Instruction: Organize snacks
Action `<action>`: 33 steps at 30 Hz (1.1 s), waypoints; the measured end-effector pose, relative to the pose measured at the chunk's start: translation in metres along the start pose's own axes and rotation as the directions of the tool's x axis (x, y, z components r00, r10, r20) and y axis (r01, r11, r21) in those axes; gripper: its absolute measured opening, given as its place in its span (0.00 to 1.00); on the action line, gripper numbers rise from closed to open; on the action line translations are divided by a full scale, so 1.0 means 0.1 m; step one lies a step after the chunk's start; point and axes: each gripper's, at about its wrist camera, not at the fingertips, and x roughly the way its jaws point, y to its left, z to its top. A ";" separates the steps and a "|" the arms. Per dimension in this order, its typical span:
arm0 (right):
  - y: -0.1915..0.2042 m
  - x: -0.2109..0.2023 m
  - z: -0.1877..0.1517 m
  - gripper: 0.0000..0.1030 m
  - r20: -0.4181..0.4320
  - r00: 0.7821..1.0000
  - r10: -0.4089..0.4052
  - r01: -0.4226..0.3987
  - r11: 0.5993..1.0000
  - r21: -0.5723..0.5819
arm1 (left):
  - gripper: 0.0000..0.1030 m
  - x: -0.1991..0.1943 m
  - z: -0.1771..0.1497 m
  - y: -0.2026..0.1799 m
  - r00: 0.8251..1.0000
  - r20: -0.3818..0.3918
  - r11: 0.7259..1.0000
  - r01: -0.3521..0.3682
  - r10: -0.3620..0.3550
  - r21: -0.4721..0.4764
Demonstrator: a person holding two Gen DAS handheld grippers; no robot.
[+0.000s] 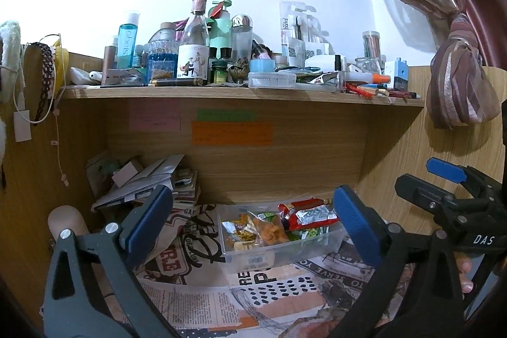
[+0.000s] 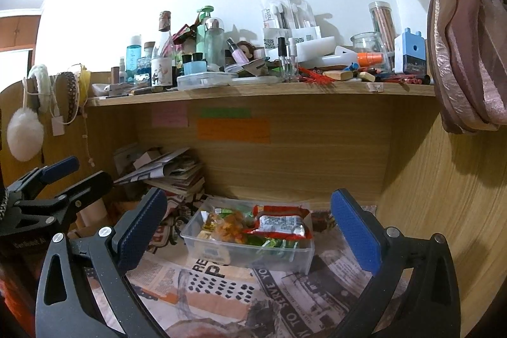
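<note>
**A:** Start at the fingers. How did the left gripper (image 1: 250,217) stand?

**B:** Released, jaws spread wide, blue pads (image 1: 356,224) far apart and touching nothing. The clear plastic bin (image 1: 279,252) sat framed in the gap, beyond the tips, at about twelve o'clock from them.

**A:** And the right gripper (image 2: 248,222)?

**B:** Same story: fingers (image 2: 142,227) splayed, nothing pinched. Its own view had the bin (image 2: 247,255) dead ahead, between the pads but past them. In the left camera the right gripper (image 1: 421,178) showed at three o'clock, a hand's fingertips (image 1: 464,274) curled under the handle.

**A:** What was in the bin?

**B:** Snack packets, all inside. A red packet (image 2: 280,222) lay on top toward the right wall, an orange snack bag (image 2: 229,227) at nine o'clock of it, green wrappers (image 2: 269,241) beneath.

**A:** And the bin rested on?

**B:** A newsprint-patterned cloth (image 2: 221,284) covering the desk, inside a wooden alcove. At ten o'clock from the bin, a pile of papers and envelopes (image 2: 168,167) against the back panel. Coloured sticky notes (image 2: 234,130) sat at twelve o'clock on that panel.

**A:** Above?

**B:** A crowded wooden shelf (image 2: 253,91) of bottles and jars, and a knotted curtain (image 2: 465,46) at two o'clock.
</note>
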 end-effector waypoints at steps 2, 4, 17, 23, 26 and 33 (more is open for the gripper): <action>0.00 0.00 0.00 1.00 0.000 1.000 0.000 0.000 1.000 0.000 | 1.00 0.00 0.01 0.01 1.000 -0.002 1.000 0.003 -0.003 -0.001; 0.00 0.00 0.00 1.00 0.001 1.000 -0.001 0.001 1.000 0.001 | 1.00 0.00 0.00 0.01 1.000 -0.005 1.000 0.008 -0.008 -0.004; -0.01 0.01 -0.01 1.00 -0.004 1.000 0.001 -0.001 1.000 0.010 | 1.00 0.03 -0.01 0.02 1.000 -0.015 1.000 0.016 -0.016 -0.008; -0.02 0.01 -0.01 1.00 -0.005 1.000 -0.001 0.001 1.000 0.013 | 1.00 0.05 -0.02 0.02 1.000 -0.022 1.000 0.012 -0.012 -0.010; -0.03 0.01 -0.01 1.00 -0.004 1.000 0.000 0.000 1.000 0.016 | 1.00 0.06 -0.02 0.03 1.000 -0.026 1.000 0.015 -0.015 -0.013; -0.03 0.01 -0.01 1.00 -0.001 1.000 -0.001 0.001 1.000 0.021 | 1.00 0.06 -0.01 0.04 0.999 -0.026 1.000 0.027 -0.027 -0.016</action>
